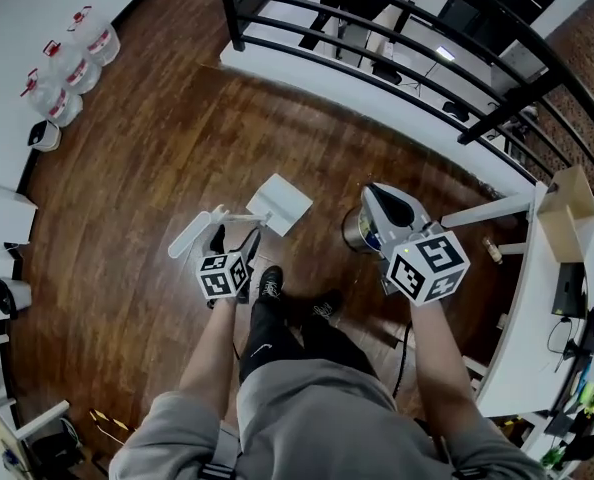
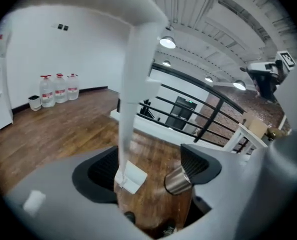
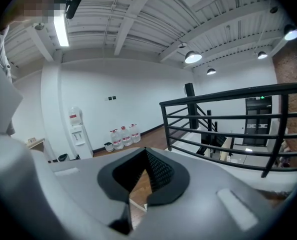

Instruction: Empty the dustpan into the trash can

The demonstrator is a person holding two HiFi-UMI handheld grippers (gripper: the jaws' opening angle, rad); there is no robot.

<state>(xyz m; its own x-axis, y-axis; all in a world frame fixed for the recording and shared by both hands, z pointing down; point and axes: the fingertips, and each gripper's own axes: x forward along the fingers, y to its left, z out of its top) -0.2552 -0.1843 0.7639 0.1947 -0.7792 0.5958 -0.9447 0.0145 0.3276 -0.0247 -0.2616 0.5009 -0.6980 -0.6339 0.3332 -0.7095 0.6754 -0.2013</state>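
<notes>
Tongs, left hand: left tongs (image 1: 233,240), grey plastic with black ribbed pads and a marker cube. The jaws are spread wide and grip nothing. The dustpan's handle rises between them, close by the left pad and clear of the right one.
Tongs, right hand: right tongs (image 3: 146,154), same make. The pads meet at the tips with nothing between them. From overhead the tongs overlap the trash can.
Dustpan: white plastic long-handled dustpan (image 1: 280,204). The square pan is low at the floor, ahead of the shoes. Its handle (image 1: 239,219) slants back to the left tongs.
Trash can: round brushed-metal trash can (image 1: 354,231), upright on the floor just right of the pan, not touching it.
Floor: dark brown wooden plank floor (image 1: 157,168).
Railing: black metal bar railing (image 1: 377,28), beyond pan and can.
Bottles: large clear water bottles (image 1: 74,71) with red caps, by the white wall (image 1: 17,8), well apart.
Footwear: black shoes (image 1: 269,284), just behind the left tongs.
</notes>
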